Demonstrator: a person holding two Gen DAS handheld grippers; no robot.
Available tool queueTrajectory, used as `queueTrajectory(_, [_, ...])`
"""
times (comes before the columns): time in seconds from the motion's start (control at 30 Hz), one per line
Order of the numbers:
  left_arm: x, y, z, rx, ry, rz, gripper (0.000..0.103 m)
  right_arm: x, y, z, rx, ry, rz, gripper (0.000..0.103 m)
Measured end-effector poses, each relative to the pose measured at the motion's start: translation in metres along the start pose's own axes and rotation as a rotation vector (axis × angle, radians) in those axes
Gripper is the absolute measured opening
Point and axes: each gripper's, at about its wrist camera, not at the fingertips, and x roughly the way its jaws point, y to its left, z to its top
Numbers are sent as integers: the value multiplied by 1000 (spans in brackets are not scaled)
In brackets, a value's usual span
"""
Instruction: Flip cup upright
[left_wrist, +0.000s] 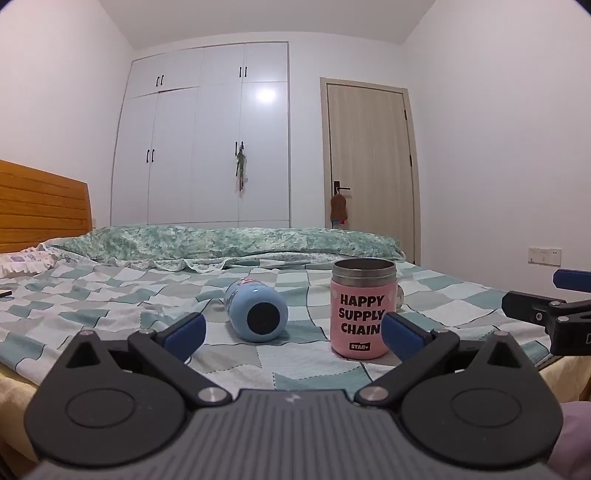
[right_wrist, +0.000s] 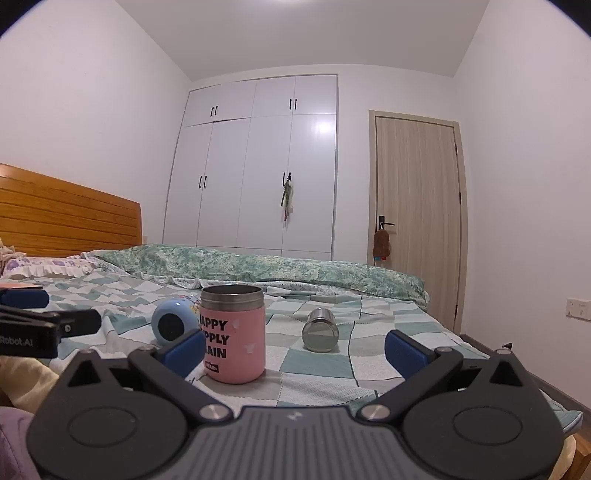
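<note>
A pink cup (left_wrist: 360, 314) with a steel rim and black lettering stands upright on the bed, mouth up; it also shows in the right wrist view (right_wrist: 232, 334). A light blue cup (left_wrist: 256, 312) lies on its side left of it, base toward me; it also shows in the right wrist view (right_wrist: 173, 323). A small steel cup (right_wrist: 320, 330) lies on its side to the right. My left gripper (left_wrist: 293, 330) is open and empty, short of the blue and pink cups. My right gripper (right_wrist: 295, 350) is open and empty, short of the pink and steel cups.
The cups rest on a checked green and white bedspread (left_wrist: 110, 295). A rolled green quilt (left_wrist: 221, 240) lies across the far side. A wooden headboard (left_wrist: 40, 206) is at the left. A wardrobe (left_wrist: 203, 140) and a door (left_wrist: 369, 162) stand behind.
</note>
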Motion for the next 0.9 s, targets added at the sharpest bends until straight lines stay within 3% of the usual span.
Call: queueTrajectory(0.9, [0,3,-5,-4,3,-10,103,-1,0,0,1,-1,0,103])
